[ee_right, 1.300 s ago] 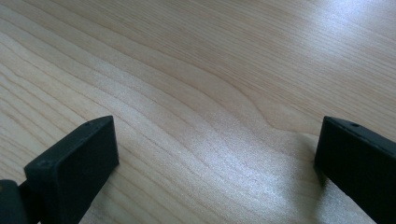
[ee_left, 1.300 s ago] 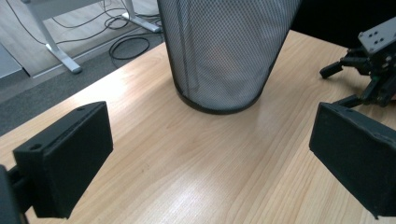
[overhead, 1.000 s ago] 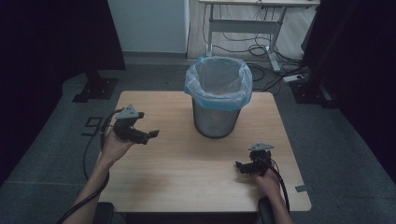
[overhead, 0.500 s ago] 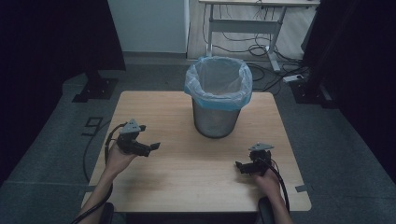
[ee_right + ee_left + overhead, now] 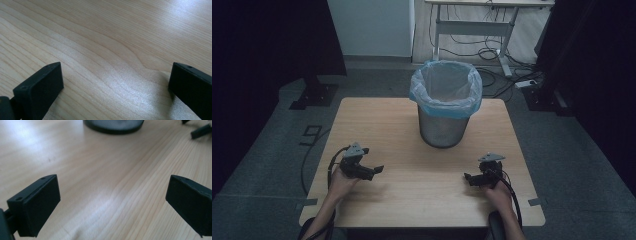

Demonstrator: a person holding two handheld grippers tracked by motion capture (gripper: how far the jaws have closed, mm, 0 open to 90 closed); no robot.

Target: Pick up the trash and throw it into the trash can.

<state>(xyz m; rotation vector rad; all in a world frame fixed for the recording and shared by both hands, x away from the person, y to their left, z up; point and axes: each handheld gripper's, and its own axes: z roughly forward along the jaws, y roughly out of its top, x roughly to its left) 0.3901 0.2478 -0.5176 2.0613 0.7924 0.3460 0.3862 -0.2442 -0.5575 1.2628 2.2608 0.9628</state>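
**Bin upright at table's far centre, both grippers empty**

Bin (image 5: 445, 105), lined with a blue bag, stands well ahead of both hands. Left gripper (image 5: 373, 171) and right gripper (image 5: 470, 178) sit low over bare table (image 5: 412, 200), jaws spread wide, nothing between them.

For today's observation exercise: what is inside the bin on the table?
The bin holds a pale blue bag folded over its rim. From above, the bag's inner walls show with nothing on them. Its bottom is too dim to see.
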